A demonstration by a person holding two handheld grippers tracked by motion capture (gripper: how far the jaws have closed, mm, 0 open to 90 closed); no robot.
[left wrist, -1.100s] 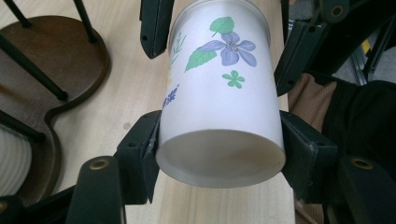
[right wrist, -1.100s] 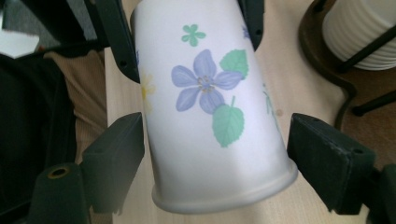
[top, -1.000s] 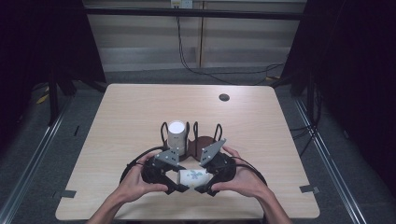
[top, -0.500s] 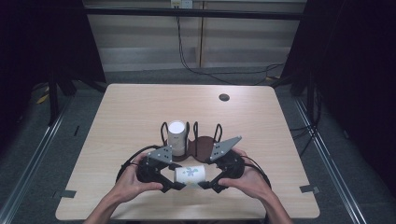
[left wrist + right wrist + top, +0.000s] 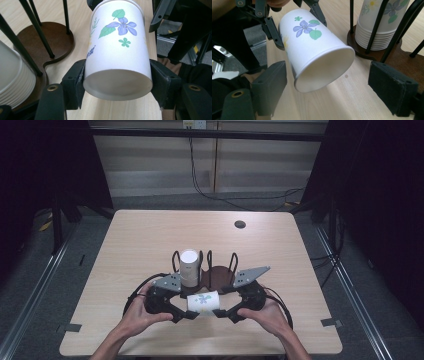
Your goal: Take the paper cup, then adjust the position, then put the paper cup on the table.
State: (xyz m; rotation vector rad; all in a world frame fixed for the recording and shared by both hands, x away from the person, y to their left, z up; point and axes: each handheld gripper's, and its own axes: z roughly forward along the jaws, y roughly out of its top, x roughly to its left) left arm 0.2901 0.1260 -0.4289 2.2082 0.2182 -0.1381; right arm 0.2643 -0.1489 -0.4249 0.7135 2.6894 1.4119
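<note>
A white paper cup with a purple flower print [image 5: 203, 301] lies on its side just above the desk [image 5: 130, 240], near its front edge, between the 2 grippers. The left gripper [image 5: 117, 81] clamps the cup near its closed bottom, both pads pressed on the wall, probably to keep it steady for a handover. The right gripper [image 5: 338, 86] stands wide, its pads apart around the rim end and not touching. Behind, a dark brown wooden holder with black wire posts [image 5: 216, 274] keeps a stack of white paper cups [image 5: 189, 268]. Both hands [image 5: 137, 315] rest low at the front edge, turned toward each other.
</note>
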